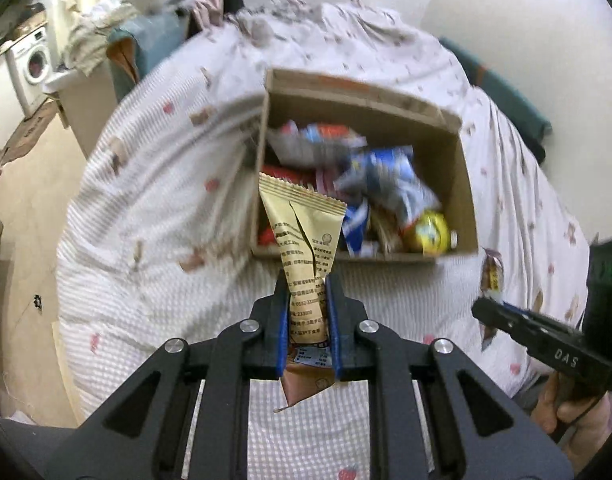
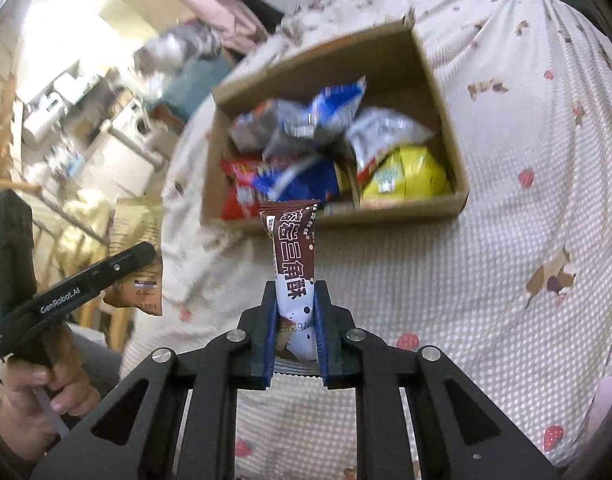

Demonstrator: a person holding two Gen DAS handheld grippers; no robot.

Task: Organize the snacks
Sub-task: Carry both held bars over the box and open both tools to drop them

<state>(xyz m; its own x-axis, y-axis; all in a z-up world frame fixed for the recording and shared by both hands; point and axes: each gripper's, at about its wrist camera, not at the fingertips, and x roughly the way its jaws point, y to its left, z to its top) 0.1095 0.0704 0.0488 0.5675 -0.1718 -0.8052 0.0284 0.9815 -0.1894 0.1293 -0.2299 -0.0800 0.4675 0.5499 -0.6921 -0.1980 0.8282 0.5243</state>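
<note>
Each claw (image 1: 307,284) (image 2: 296,290) is built of black linkages with silver screws and blue pads (image 1: 333,320); white "GenRobot.AI" lettering is printed on one.

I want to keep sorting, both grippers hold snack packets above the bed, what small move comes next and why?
Probably carry the tan packet in the left gripper forward over the cardboard box: it's firmly pinched, short of the near rim, and other snacks already lie inside.

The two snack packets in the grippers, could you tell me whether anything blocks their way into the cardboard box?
Nothing visible does. The left gripper is shut on the tan packet and the right gripper on the brown packet. The cardboard box ahead is open-topped; only bare bedspread lies between. Snacks already crowd its inside.
</note>
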